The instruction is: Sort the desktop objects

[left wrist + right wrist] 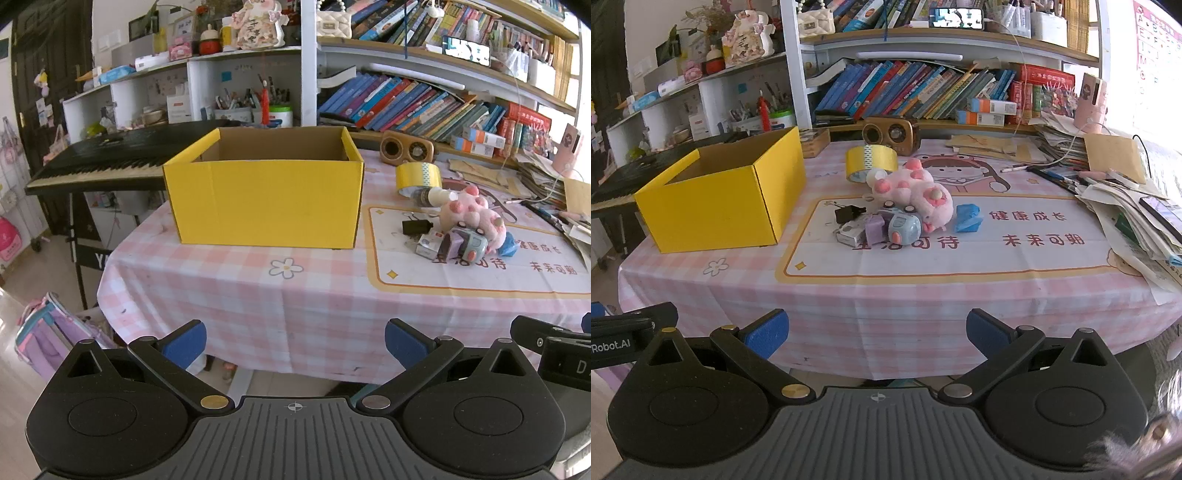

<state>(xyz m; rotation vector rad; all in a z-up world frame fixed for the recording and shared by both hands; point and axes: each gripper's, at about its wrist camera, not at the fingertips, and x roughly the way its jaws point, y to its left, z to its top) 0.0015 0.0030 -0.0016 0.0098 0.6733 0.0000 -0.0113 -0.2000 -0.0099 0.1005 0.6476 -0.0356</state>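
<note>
Left wrist view: left gripper (295,341) spread wide, empty, short of the table edge. Open yellow cardboard box (264,188) ahead; contents not visible.

Right wrist view: right gripper (877,332) likewise apart, empty. Pink plush toy (912,194), yellow tape roll (871,162), black binder clip (847,213) piled beside the box; sorting looks unstarted.

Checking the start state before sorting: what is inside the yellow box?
Only bare brown cardboard inner walls show inside the yellow box; nothing rises above its rim. Its floor is hidden behind the front wall in both wrist views, so low-lying items cannot be ruled out.
</note>
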